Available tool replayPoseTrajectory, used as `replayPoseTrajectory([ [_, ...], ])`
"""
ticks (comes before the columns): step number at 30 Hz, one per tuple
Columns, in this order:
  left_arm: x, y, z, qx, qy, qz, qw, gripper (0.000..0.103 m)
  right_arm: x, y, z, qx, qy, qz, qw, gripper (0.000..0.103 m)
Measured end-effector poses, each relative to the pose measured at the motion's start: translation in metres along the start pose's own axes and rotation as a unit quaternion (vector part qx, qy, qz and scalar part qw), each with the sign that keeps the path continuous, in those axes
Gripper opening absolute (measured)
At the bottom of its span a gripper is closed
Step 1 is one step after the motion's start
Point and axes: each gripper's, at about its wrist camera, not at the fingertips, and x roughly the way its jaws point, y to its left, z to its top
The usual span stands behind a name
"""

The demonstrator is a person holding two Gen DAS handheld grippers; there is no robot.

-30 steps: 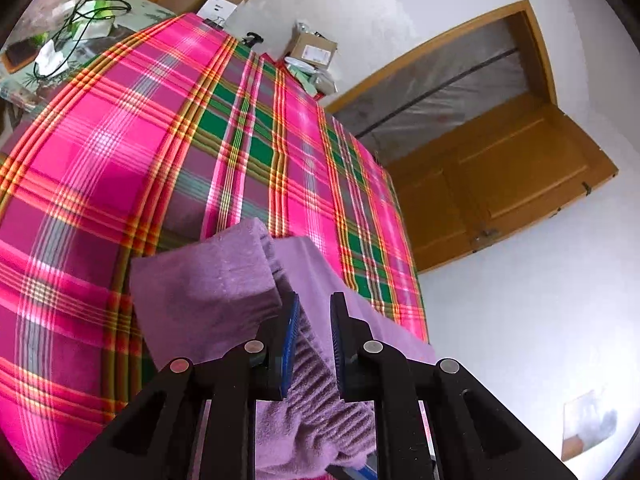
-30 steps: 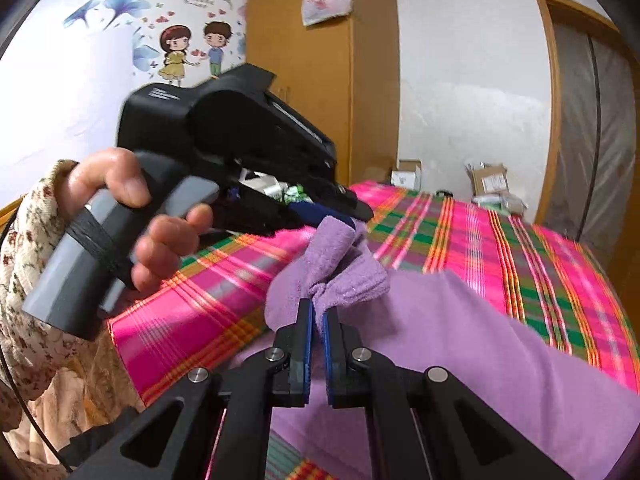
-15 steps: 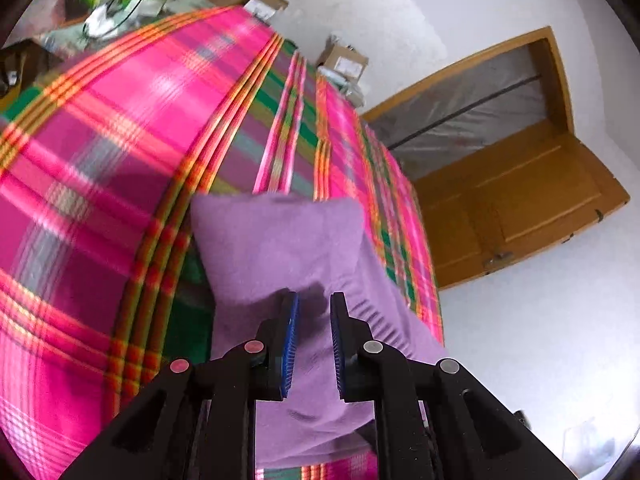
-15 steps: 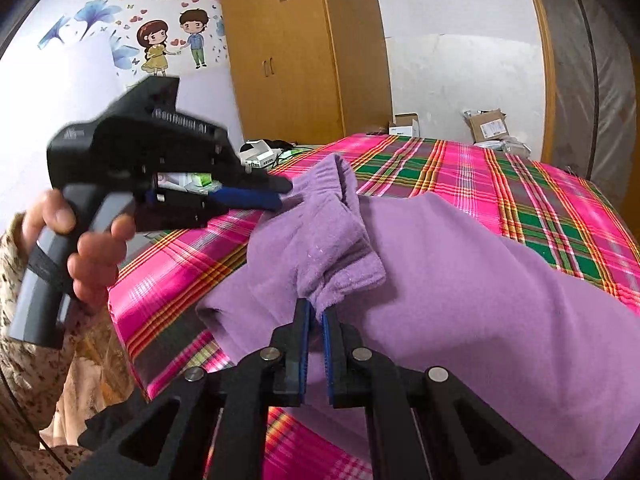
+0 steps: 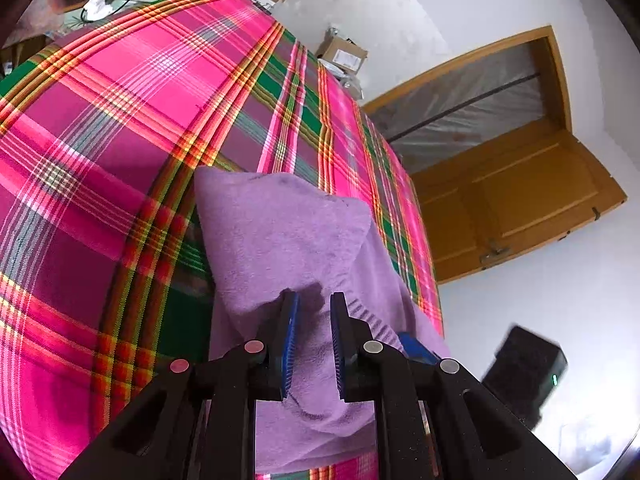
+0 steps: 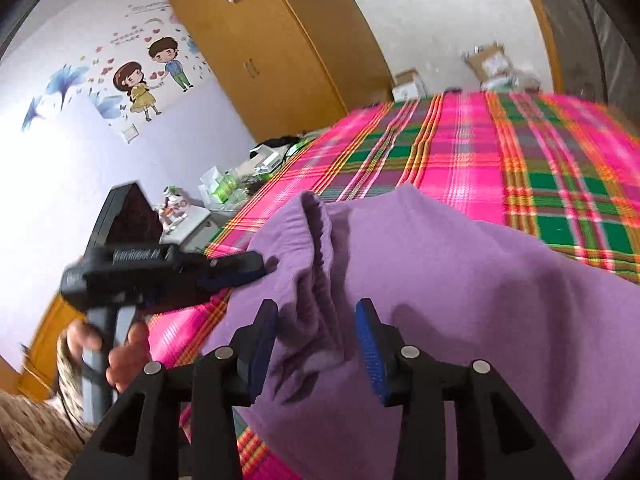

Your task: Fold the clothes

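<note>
Purple garment (image 5: 288,236) spread on plaid bed (image 5: 120,128) at frame centre, left claw (image 5: 312,340) parted slightly over its fabric, right claw (image 6: 316,344) released wide above ribbed cuff (image 6: 316,220).

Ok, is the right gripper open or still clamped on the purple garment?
Open. The right gripper has its jaws spread wide, the purple garment's bunched ribbed edge lying loose between them on the plaid bed.
</note>
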Motion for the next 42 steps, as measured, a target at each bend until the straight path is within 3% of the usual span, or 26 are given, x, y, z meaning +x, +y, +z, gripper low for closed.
replayPoseTrajectory([
  [13,0.002,0.007,0.006,0.004,0.016,-0.017,0.9997,0.015,0.062,-0.027,0.031,0.041,0.111,0.07,0.991,0.049],
  [21,-0.007,0.016,0.011,-0.005,0.009,-0.019,0.9998,0.015,0.082,-0.028,0.034,0.053,0.144,0.104,0.983,0.049],
  [22,-0.007,0.017,0.011,-0.005,0.009,-0.02,0.9998,0.015,0.084,-0.028,0.034,0.057,0.148,0.109,0.981,0.049],
  [24,-0.008,0.017,0.012,-0.005,0.009,-0.019,0.9998,0.015,0.087,-0.028,0.034,0.066,0.155,0.118,0.979,0.036],
  [25,-0.008,0.018,0.012,-0.006,0.008,-0.019,0.9998,0.015,0.089,-0.026,0.034,0.064,0.157,0.118,0.978,0.036],
  [30,-0.012,0.02,0.012,-0.011,0.003,-0.016,0.9998,0.015,0.082,-0.018,0.034,0.047,0.138,0.115,0.983,0.024],
  [37,-0.02,0.018,0.014,-0.02,-0.016,-0.006,0.9997,0.015,0.049,-0.011,0.034,0.024,0.077,0.081,0.993,0.021],
  [39,-0.019,0.018,0.013,-0.026,-0.013,-0.003,0.9996,0.025,0.038,-0.013,0.034,0.031,0.06,0.072,0.995,0.021],
  [42,-0.018,0.017,0.012,-0.029,-0.009,-0.002,0.9995,0.028,0.02,-0.018,0.033,0.04,0.032,0.06,0.997,0.021],
])
